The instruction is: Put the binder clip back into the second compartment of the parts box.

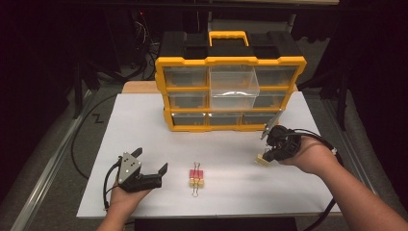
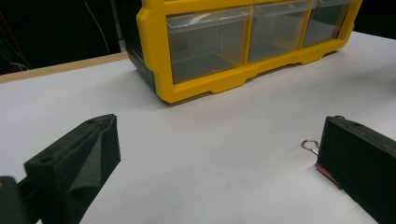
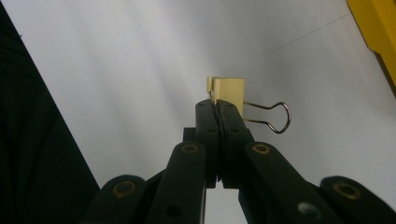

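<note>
Yellow binder clip (image 3: 227, 90) is clamped between the closed jaws of the right gripper (image 1: 266, 156), just above the white table (image 1: 308, 187). Left gripper (image 1: 149, 163) (jaws spread wide) holds nothing; two more clips (image 1: 196, 178) lie beside it, before the yellow drawer organizer (image 1: 231, 94).

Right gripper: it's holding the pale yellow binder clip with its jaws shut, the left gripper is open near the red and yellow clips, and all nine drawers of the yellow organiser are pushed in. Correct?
Not quite. In the high view, the clear top-middle drawer of the yellow organiser is pulled out. The rest holds: the right gripper is shut on the pale yellow binder clip, and the left gripper is open beside the red and yellow clips.
</note>
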